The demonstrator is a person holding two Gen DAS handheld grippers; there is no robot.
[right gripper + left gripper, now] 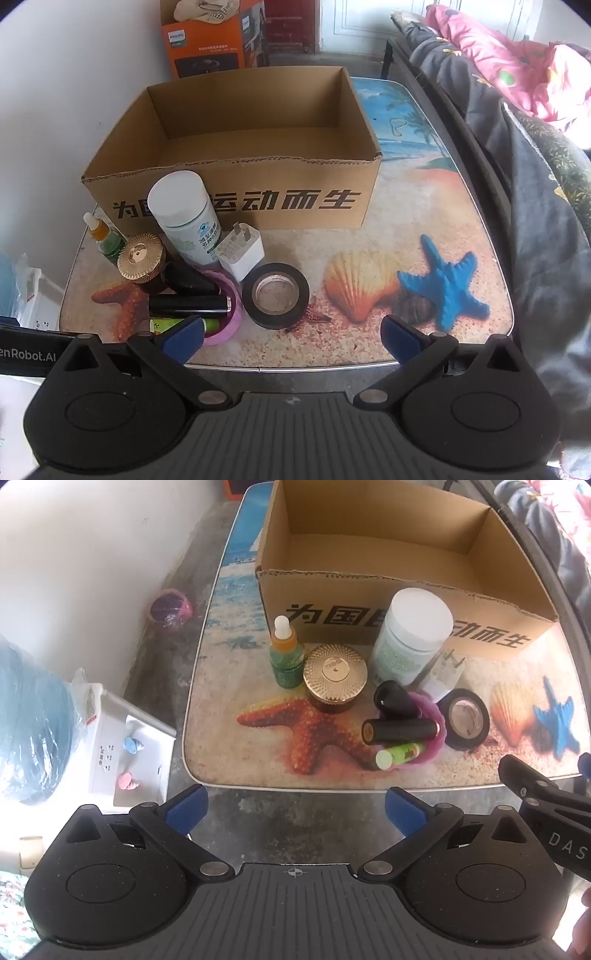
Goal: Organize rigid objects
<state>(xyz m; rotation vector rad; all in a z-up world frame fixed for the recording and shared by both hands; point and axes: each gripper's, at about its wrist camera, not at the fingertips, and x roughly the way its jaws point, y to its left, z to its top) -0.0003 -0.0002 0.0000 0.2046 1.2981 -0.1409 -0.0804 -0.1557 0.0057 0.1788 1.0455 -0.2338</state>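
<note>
Nothing picked yet: both the left gripper [293,808] and right gripper [291,334] spread empty; box [236,218] at 12 o'clock empty; likely next: grab tape roll [275,301].

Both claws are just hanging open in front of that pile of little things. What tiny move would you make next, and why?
Probably ease the right claw forward and down over the black tape roll. It lies flat nearest that claw, apart from the cluttered pile, and the cardboard box behind it looks empty. Both claws, the left claw included, are open and hold nothing.
</note>
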